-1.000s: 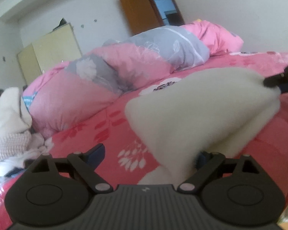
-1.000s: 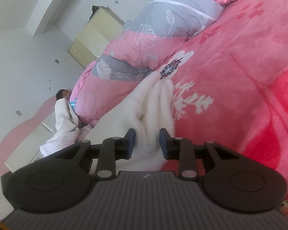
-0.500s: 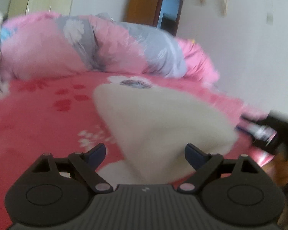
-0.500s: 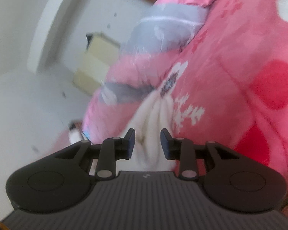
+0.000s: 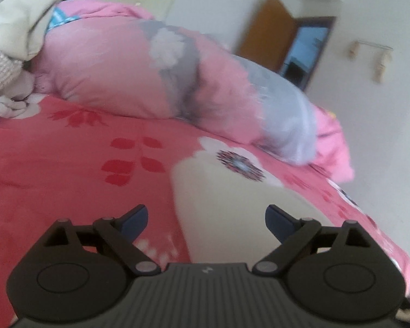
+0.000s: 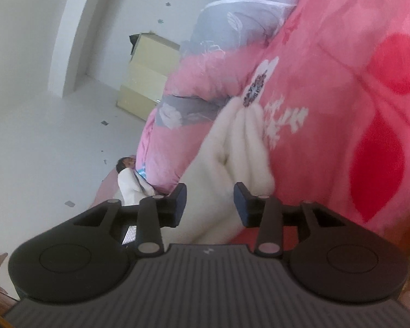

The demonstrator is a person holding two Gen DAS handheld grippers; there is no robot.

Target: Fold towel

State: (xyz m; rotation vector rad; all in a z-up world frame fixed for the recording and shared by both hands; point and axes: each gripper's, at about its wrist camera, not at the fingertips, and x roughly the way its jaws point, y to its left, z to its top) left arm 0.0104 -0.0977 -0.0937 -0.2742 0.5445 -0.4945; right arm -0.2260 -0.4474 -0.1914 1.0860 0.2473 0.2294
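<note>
The cream towel (image 5: 240, 213) lies on the pink flowered bed (image 5: 68, 169), bunched into soft ridges rather than flat, with its far corner resting by a white printed flower. In the right wrist view the towel (image 6: 232, 158) runs back between the fingers of the right claw (image 6: 210, 205), whose jaws are opening; the pads look to stand just clear of the cloth on both sides, so the hold seems to be letting go. The left claw (image 5: 205, 218) is spread wide and grips nothing, and the towel's near part fills the gap ahead of it.

The main risk, as I judge it, is that the gathered end slumps once released and the layers slide apart, leaving a crooked fold with edges that do not meet. The plush cover could also drag on the cloth and pull wrinkles into it if either claw sweeps low. A fingertip could pinch the bedcover together with the towel.

For room, the bed is open to the left of the towel. A rolled pink and grey quilt (image 5: 155, 65) lies behind it, close to the far corner, and limits any stretch that way. The bed's right edge drops off near the towel's right side, so little spare surface remains there. A heap of pale clothes (image 5: 16, 27) sits well apart at the far left.
</note>
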